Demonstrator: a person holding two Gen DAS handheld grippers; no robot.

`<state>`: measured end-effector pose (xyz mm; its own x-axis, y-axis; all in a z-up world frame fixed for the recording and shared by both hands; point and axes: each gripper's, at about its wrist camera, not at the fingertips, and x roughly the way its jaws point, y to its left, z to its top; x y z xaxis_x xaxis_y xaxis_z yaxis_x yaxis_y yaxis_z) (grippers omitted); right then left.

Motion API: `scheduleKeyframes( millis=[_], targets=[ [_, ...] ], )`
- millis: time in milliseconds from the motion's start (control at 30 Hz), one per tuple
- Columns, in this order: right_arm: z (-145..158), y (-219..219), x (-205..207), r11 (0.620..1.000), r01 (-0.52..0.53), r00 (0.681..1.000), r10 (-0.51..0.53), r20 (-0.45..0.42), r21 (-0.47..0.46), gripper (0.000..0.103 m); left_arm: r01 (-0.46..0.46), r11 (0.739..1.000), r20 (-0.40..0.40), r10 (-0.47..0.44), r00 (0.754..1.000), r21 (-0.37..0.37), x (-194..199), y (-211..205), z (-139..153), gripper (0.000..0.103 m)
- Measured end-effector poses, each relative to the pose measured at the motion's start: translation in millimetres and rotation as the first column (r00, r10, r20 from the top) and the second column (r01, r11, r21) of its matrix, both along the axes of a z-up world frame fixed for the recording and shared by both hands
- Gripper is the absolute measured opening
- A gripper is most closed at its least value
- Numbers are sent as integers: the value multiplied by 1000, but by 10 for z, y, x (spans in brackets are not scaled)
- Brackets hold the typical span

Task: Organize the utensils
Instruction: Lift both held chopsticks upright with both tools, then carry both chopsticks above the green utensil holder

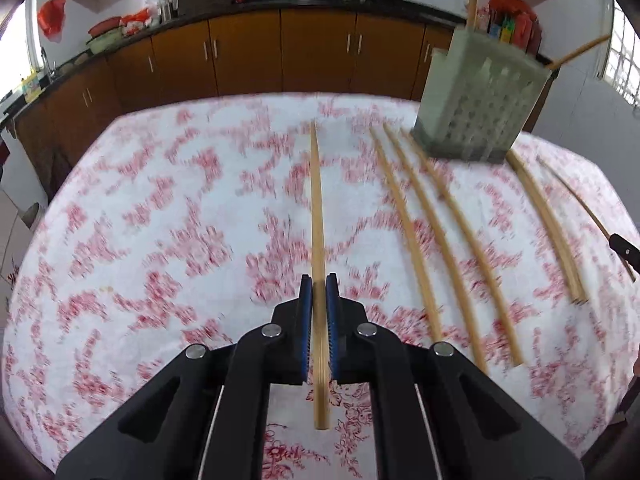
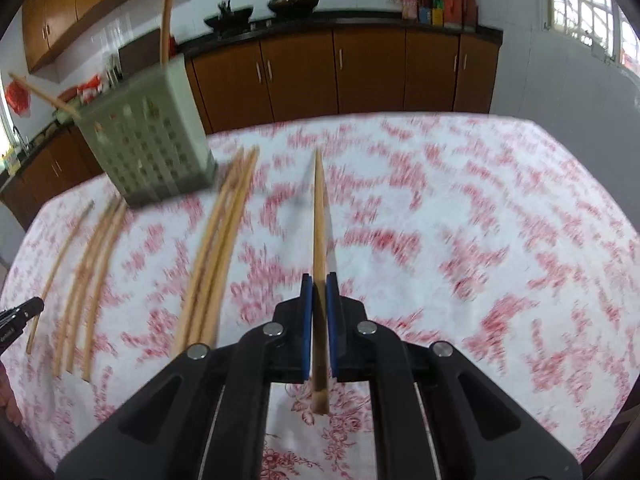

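My left gripper (image 1: 319, 286) is shut on a bamboo chopstick (image 1: 317, 208) that runs forward between its blue pads, lifted off the cloth. My right gripper (image 2: 319, 285) is likewise shut on another chopstick (image 2: 319, 216), pointing away over the table. Several loose chopsticks (image 1: 424, 236) lie on the red-flowered tablecloth (image 1: 160, 208), right of the left gripper; in the right wrist view these chopsticks (image 2: 218, 248) lie to its left. A pale green perforated holder (image 1: 478, 100) stands at the far side with two chopsticks sticking out; the same holder (image 2: 150, 136) shows at upper left.
The table is covered by the flowered cloth (image 2: 460, 220). Brown kitchen cabinets (image 1: 248, 52) with a dark counter, woks and bottles run behind it. The other gripper's black tip (image 2: 24, 312) shows at the left edge, and the tip (image 1: 626, 250) at the right edge.
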<state>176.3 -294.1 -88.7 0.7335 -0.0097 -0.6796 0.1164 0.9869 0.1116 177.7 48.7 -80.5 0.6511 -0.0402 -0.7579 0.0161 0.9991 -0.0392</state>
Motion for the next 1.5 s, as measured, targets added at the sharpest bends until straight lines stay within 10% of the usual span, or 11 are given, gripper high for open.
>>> scheduleKeyframes(
  millis=[500,1033,1500],
  targets=[
    [904,-175,-82,999,22,970,-30,243,36,8,-26,994,289,55,956,-103,-128,186,1104,7],
    [1176,-117,-41,999,-3,956,-9,294,38,8,-16,995,348,50,936,-98,-122,150,1408,7],
    [2050,87,-183,967,-211,909,140,392,144,8,190,970,427,-109,898,-152,-337,-242,2083,7]
  ],
)
